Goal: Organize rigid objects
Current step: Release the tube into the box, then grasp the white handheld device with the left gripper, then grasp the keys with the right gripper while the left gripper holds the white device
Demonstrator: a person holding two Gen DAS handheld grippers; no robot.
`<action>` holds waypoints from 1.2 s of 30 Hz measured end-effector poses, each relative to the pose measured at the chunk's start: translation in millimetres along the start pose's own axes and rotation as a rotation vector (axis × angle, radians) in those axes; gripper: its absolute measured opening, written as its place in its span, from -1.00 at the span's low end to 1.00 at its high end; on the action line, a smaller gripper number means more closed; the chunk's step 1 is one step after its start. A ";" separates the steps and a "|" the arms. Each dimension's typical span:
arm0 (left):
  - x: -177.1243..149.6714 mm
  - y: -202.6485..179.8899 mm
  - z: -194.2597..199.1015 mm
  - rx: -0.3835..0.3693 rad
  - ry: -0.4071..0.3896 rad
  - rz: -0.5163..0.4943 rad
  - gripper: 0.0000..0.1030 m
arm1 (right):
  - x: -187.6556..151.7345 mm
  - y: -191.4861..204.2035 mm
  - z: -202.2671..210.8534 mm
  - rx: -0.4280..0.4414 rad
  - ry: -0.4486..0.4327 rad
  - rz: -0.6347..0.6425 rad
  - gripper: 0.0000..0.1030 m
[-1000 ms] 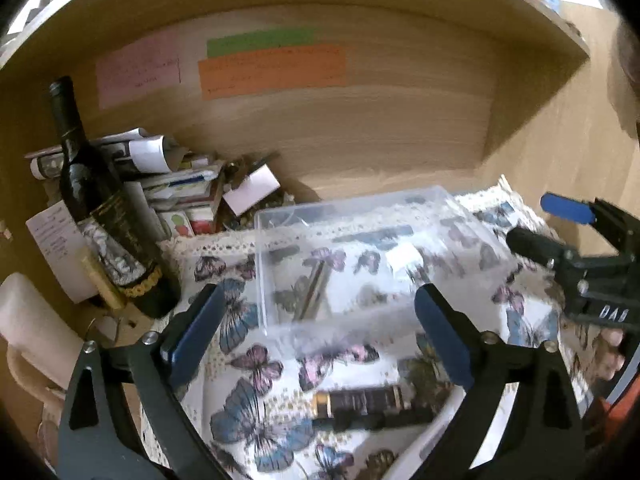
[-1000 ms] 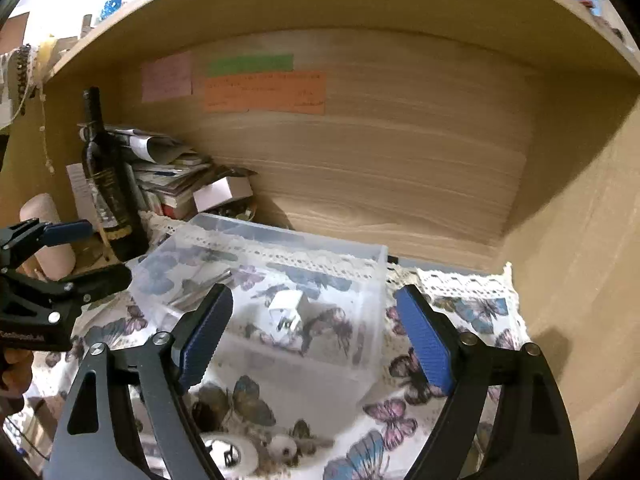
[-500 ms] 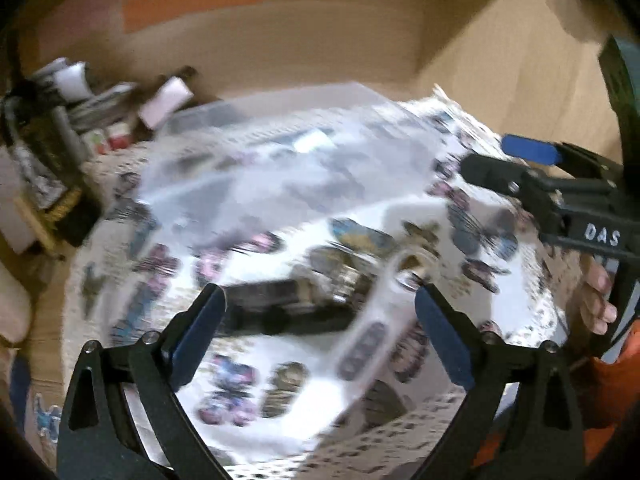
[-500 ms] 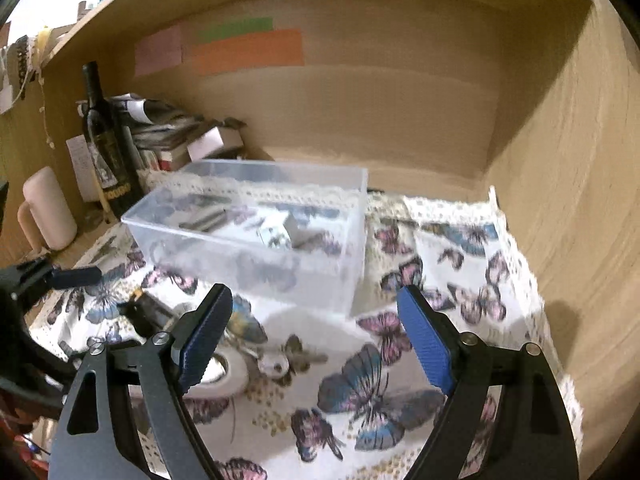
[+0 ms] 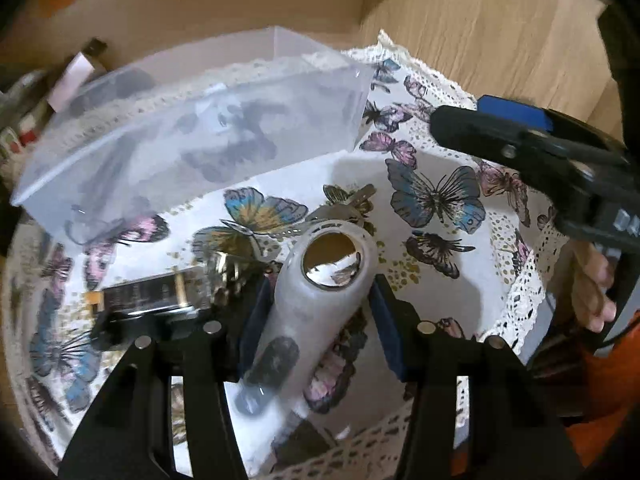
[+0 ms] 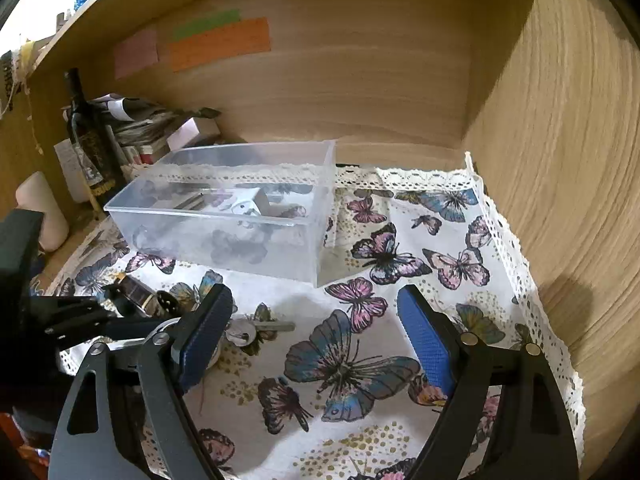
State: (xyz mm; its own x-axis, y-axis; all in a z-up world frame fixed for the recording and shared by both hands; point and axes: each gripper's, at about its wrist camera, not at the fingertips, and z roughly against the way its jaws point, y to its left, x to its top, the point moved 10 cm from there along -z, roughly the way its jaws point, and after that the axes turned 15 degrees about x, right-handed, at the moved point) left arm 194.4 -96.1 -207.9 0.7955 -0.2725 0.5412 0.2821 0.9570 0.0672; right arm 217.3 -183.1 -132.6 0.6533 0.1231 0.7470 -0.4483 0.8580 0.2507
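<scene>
My left gripper is closed around a white handheld device with a round lens opening that lies on the butterfly cloth. A black and gold lighter-like item lies just left of it, and a key lies beyond it. The clear plastic box stands behind and holds a white plug and a dark tool. My right gripper is open and empty above the cloth, right of the key; it also shows at the right of the left wrist view.
A wine bottle, stacked papers and booklets and a pale mug stand at the back left. Wooden walls close the back and right. The cloth has a lace edge.
My left gripper dropped down toward the cloth and closed on the white device. My right gripper pulled back and lowered, staying open.
</scene>
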 end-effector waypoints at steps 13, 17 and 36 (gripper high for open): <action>10.5 23.4 18.3 0.024 -0.085 0.038 -0.25 | -20.6 7.4 -33.0 0.061 0.119 0.006 0.61; 14.0 43.5 33.7 0.030 -0.126 0.093 -0.25 | -28.4 17.4 -49.7 0.077 0.182 0.040 0.61; 21.7 85.1 82.7 0.034 -0.271 0.203 -0.25 | -37.4 30.2 -93.2 0.066 0.308 0.084 0.14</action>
State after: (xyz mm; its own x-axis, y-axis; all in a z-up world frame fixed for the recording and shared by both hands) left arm 191.3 -12.3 -121.1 0.6611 -0.0441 0.7490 0.1111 0.9930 -0.0397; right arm 236.2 -115.3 -210.4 0.7615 0.3457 0.5483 -0.5406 0.8054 0.2430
